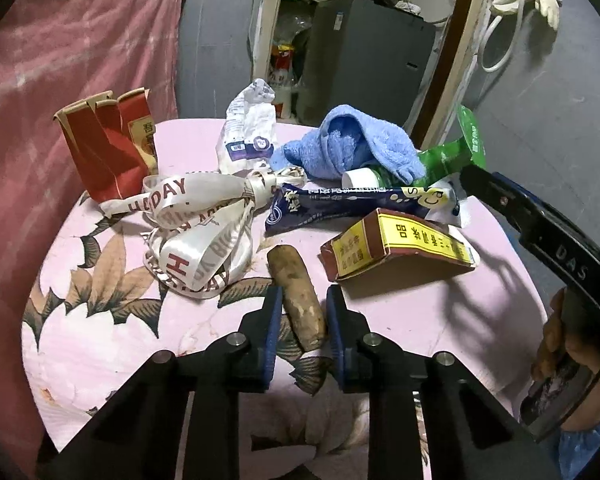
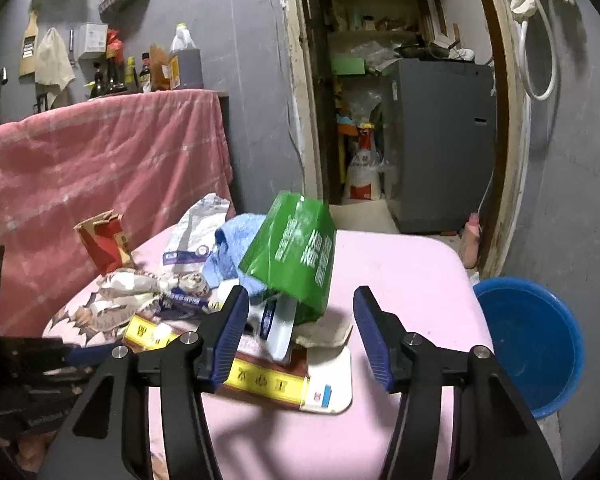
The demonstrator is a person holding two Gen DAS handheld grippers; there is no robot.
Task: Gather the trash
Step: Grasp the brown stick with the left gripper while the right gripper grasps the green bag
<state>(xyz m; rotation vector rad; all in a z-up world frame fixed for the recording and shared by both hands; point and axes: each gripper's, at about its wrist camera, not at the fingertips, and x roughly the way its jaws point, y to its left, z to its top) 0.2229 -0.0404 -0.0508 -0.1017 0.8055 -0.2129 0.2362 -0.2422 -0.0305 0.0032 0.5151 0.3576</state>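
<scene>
Trash lies heaped across the far half of the pink floral surface (image 1: 100,344), none of it visibly gathered yet. Taking the blue towel (image 1: 352,144) at the back as landmark: a green packet (image 2: 296,256) leans against its right side, a white crumpled wrapper (image 1: 248,128) stands just left of it, and a torn red carton (image 1: 108,144) sits further left. In front of the towel lies a dark blue snack wrapper (image 1: 340,204), with a printed white ribbon (image 1: 204,232) tangled to its left and a flattened brown-and-yellow box (image 1: 396,248) nearer the camera. Nearest of all, well in front of the towel, is a brown root-like stick (image 1: 296,300).

The left gripper (image 1: 302,304) has its jaws narrowed around that stick, which lies between the blue pads; a sliver of gap shows on each side, so I judge the pads are not yet pressing. The right gripper (image 2: 300,332) stands with jaws open about halfway, astride the lower edge of the green packet and a white-and-blue piece beneath it, touching neither.

A blue basin (image 2: 536,344) sits on the floor, right of the towel and beyond the surface's edge; whether it is the collecting point I cannot tell. By my reading the task is at its start: two first picks are being set up, and everything is still left to clear.
</scene>
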